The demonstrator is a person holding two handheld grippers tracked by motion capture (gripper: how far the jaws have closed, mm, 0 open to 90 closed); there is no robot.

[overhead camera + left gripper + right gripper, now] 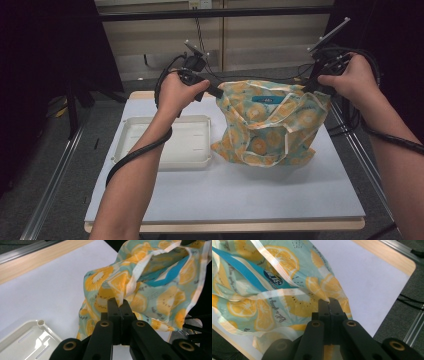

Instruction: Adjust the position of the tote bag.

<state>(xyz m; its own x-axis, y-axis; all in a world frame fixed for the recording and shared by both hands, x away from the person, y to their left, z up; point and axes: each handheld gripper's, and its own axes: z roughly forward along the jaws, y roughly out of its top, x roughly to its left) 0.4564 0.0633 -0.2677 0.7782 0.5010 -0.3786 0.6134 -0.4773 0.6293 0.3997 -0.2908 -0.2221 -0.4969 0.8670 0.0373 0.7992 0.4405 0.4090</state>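
1. In the high view, my left gripper (218, 93) and my right gripper (309, 88) each held one upper corner of the one lemon-print bag (267, 125), which hung between them right of centre in the frame with its bottom resting on the white table (280, 192).
2. The same view showed the single white tray (172, 142) lying left of centre, just beside the bag's lower left edge; whether the two touched I could not tell.
3. The left gripper view gave what the high view could not: my left gripper (119, 305) was clenched on a fold of the bag's rim (140, 282), the cloth pinched between the closed jaws at lower centre. A corner of the tray (30, 337) sat at the lower left of that frame.
4. The right gripper view showed my right gripper (329, 303) grasping the bag (274, 285) the same way, a point of fabric nipped between the closed jaws. It also showed a blue band with a printed label on the bag, at the upper left.
5. The bag's open mouth, with pale straps around it, was plainest in the left gripper view, at the upper right.
6. Count: one bag, one tray, two grippers.
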